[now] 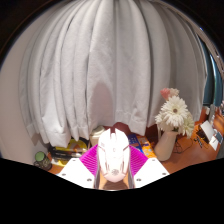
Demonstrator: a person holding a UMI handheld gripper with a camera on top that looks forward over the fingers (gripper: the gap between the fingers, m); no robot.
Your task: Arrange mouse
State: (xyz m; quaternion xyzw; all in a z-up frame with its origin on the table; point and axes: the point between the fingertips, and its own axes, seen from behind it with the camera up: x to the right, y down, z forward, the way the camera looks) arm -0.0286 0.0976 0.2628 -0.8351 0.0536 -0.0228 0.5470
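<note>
A white computer mouse [112,155] with pale pink trim sits between my gripper's [113,168] two magenta pads [88,160]. Both pads press against its sides and it is held up in the air, its nose pointing forward toward the curtain. The mouse's lower end and the fingertips are hidden below the view.
A white pleated curtain [105,70] fills the background. To the right a vase of white and pink flowers [173,112] stands on a wooden table [200,150]. Small items [40,157] lie along the table's back to the left.
</note>
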